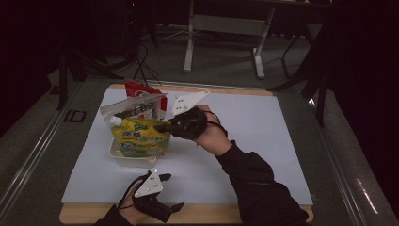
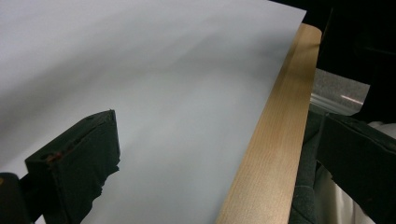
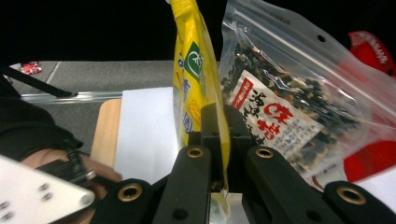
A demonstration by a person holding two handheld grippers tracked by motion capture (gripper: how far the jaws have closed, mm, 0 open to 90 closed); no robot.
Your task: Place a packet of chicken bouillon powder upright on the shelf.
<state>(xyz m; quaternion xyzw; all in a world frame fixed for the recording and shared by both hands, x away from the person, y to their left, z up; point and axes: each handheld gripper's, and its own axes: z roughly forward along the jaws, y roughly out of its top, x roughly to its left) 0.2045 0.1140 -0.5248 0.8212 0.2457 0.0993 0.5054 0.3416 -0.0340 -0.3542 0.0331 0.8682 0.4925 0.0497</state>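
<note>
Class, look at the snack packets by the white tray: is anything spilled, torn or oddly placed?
Nothing spilled or visibly torn. The yellow spouted pouch is pinched edge-on in the right gripper over the white tray, beside a clear seaweed bag.

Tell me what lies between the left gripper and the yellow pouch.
In the high view, bare white sheet separates the left gripper from the yellow pouch, which stands in a shallow tray.

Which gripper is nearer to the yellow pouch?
Right. The right gripper is clamped on the edge of the yellow pouch, holding it at the white tub. The left gripper hangs open near the table's front edge, apart from it.
</note>
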